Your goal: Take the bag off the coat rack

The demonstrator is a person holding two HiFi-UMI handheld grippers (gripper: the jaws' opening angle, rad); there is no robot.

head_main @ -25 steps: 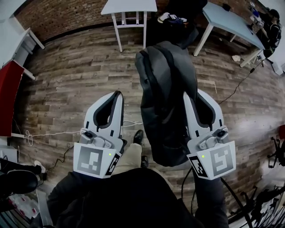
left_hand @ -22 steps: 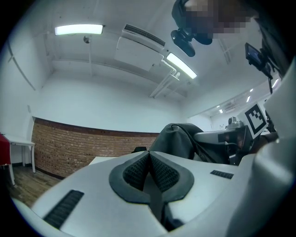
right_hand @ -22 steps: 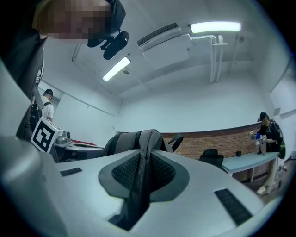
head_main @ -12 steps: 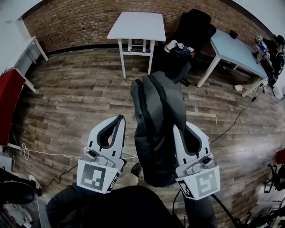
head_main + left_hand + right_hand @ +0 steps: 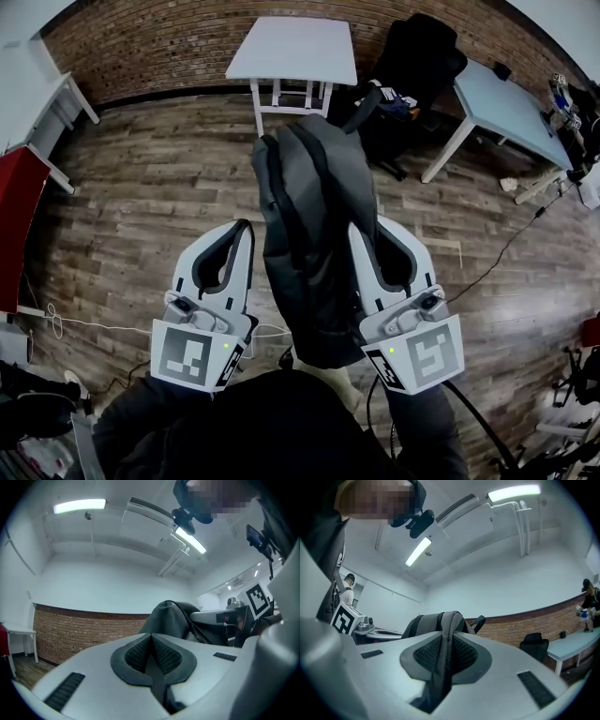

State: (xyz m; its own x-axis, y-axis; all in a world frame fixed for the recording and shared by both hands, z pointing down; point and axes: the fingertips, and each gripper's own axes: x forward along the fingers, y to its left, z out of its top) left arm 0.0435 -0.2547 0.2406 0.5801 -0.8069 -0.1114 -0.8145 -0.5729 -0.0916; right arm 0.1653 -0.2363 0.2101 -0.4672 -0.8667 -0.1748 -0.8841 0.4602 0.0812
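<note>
Since the right gripper (image 5: 362, 231) jaws pinch only the strap (image 5: 440, 667) of the bag (image 5: 314, 216), a swing could slip it free; the left gripper (image 5: 242, 228) jaws are closed, empty.

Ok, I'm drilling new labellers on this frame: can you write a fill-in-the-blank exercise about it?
1. The jaws of the right gripper are shut on the ___ of the grey backpack.
2. The jaws of the left gripper are shut, with ___ between them.
3. The wall behind the white table is made of ___.
Missing words: strap; nothing; brick.
</note>
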